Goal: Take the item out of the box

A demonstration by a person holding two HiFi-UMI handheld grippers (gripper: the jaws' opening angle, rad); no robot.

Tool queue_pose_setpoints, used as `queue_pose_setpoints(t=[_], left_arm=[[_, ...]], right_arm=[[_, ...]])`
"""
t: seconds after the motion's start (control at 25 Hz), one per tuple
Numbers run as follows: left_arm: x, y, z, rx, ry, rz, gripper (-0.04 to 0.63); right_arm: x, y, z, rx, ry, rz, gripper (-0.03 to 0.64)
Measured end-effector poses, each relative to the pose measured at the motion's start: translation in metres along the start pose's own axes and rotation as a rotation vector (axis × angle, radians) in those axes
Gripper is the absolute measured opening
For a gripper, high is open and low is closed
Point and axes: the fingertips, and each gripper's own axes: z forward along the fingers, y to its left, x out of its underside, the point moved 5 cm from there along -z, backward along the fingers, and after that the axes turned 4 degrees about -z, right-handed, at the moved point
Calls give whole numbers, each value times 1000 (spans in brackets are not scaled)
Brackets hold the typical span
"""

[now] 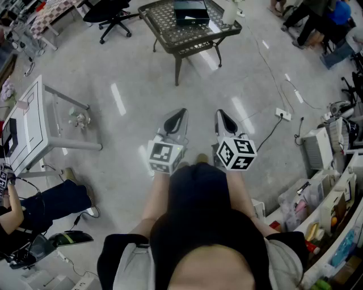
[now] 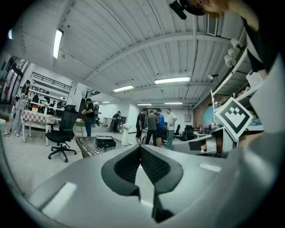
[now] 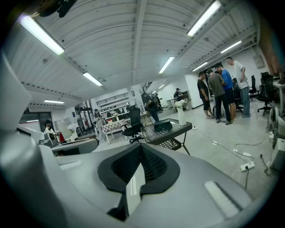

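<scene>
Glossy grey floor [image 1: 130, 85] all round. Metal mesh surface [image 1: 170, 35] stands well ahead of the person, with the black box [image 1: 191, 11] on top of it, well apart from both grippers. Left hand-held gripper [image 1: 180, 113] and right hand-held gripper [image 1: 220, 114] are side by side. Both have jaws together, nothing between.

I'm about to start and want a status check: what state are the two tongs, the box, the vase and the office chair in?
Left tongs: shut, empty.
Right tongs: shut, empty.
Box: on the mesh table, lid looks closed.
Vase: upright on the table.
Office chair: unoccupied.
</scene>
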Motion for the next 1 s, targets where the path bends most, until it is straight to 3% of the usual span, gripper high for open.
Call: queue_pose_setpoints(t=[1.0], left_arm=[[8, 25, -29, -19, 30, -24, 8]], right_arm=[[21, 43, 17, -68, 62, 3, 2]])
